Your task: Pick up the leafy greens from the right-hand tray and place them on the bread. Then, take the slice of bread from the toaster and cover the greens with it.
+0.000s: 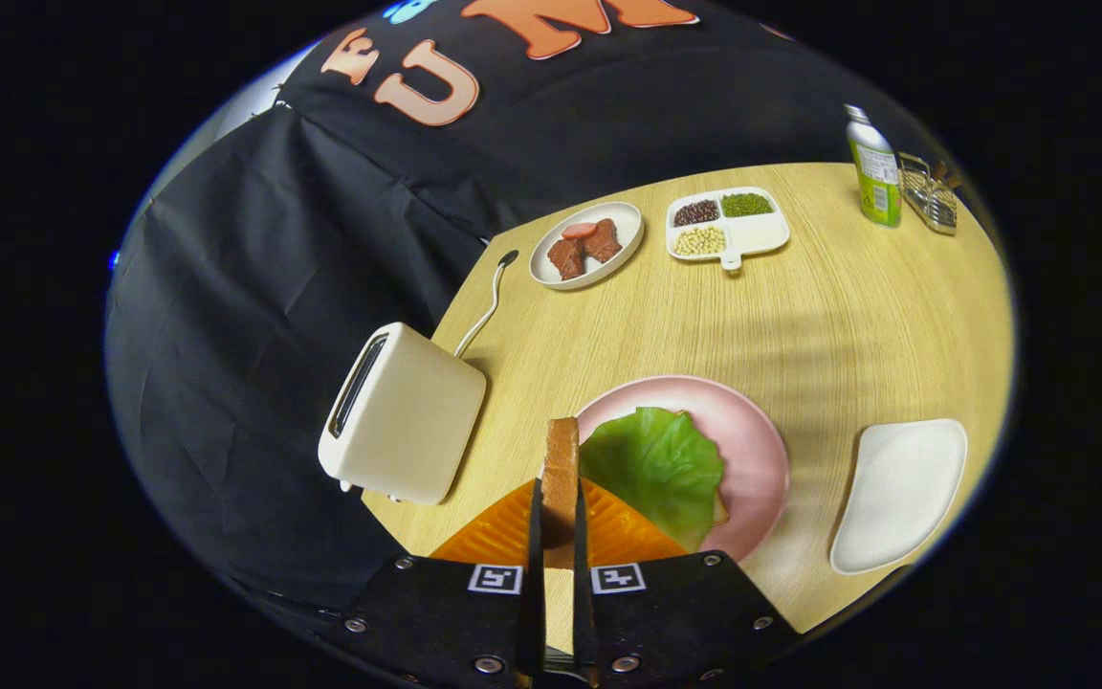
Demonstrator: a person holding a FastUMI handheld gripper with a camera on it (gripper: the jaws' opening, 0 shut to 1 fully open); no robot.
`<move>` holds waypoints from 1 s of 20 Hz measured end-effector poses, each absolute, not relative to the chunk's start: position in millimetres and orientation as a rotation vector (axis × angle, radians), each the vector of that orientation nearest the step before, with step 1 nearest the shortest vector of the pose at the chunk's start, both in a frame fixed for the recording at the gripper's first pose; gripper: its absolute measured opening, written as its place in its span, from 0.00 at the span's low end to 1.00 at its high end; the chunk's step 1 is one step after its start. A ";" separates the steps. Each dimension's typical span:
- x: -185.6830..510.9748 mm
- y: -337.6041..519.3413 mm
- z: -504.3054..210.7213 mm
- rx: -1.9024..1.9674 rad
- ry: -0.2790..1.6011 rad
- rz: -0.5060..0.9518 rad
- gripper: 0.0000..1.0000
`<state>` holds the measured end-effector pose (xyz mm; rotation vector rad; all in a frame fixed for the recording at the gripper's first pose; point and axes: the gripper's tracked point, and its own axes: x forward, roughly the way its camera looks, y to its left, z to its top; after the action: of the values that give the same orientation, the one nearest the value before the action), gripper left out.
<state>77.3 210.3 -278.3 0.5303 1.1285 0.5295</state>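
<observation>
You held gripper clamped on bread slice, both fingers pressing its 2 faces, slice edge-up, likely so it could tip flat onto greens. Lettuce lay on pink plate, just ahead of fingers. Toaster stood beside, slot empty. Surface was pale wood table; black cloth wall behind.

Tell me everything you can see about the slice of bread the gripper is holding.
The slice of bread stands on edge between the jaws of the gripper, which are shut on it. Only its brown crust edge shows, thin and upright. It sits just beside the lettuce leaf on the pink plate, with the cream toaster on its other side.
</observation>
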 end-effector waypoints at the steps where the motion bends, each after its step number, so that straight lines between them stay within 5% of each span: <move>1: 79.8 207.2 -282.3 0.531 1.127 0.524 0.12; 9: 87.8 183.1 -322.0 0.550 1.135 0.439 0.14; 20: 90.4 164.4 -350.7 0.398 1.124 0.378 0.40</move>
<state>90.4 164.4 -350.7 0.3982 1.1240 0.3779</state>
